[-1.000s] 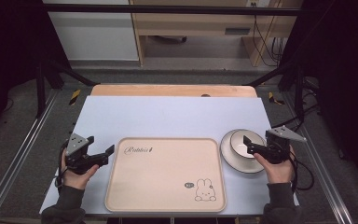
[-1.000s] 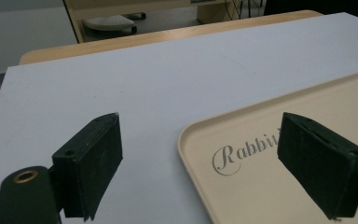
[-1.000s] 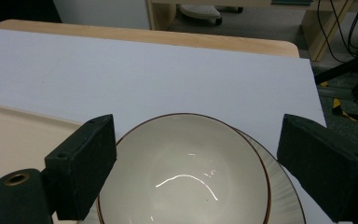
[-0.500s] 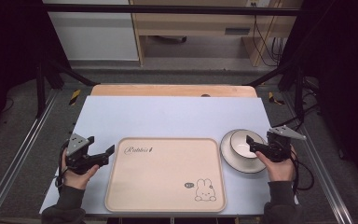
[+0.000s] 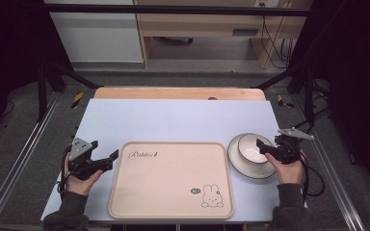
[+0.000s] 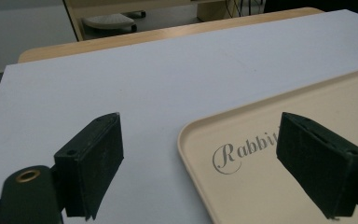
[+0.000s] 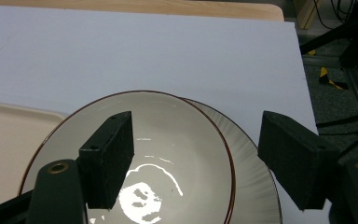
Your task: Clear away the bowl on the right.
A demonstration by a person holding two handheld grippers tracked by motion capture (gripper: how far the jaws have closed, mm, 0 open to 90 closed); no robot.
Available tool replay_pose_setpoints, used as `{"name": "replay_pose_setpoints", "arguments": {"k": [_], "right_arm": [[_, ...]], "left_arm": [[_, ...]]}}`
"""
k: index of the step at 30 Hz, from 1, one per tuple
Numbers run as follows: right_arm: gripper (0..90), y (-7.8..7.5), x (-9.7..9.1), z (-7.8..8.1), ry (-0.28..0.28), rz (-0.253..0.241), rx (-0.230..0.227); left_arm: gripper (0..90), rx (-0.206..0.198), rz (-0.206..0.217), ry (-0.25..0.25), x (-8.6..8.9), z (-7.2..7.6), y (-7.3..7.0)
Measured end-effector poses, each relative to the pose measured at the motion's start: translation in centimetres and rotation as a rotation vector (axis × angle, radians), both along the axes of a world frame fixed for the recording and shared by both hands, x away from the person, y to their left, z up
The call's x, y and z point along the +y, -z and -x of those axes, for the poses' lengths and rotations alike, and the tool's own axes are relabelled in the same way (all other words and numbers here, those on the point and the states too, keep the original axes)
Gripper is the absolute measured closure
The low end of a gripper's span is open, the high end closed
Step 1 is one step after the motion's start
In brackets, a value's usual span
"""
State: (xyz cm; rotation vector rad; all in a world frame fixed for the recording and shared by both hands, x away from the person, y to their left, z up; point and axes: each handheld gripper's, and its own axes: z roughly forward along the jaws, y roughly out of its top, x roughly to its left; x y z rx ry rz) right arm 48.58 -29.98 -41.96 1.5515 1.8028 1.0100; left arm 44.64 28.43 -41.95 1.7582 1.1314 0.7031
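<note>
While the right gripper (image 5: 262,147) has just been narrowing its jaws astride the bowl's (image 7: 168,154) rim, one inside, one outside, not yet pinching, the bowl sits on its plate (image 7: 256,182), unlifted. The left gripper (image 6: 200,163) waits, jaws wide astride the tray's (image 6: 261,186) corner; transfer remains.
</note>
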Motion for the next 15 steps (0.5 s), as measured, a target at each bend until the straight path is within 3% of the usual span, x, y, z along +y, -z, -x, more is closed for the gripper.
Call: {"name": "replay_pose_setpoints", "arguments": {"k": [15], "right_arm": [[38.4,1.02,-0.46,-0.76,0.000,0.001,0.087]], "left_arm": [[15.3,0.007,-0.005,0.005,-0.13,-0.09,0.19]]}}
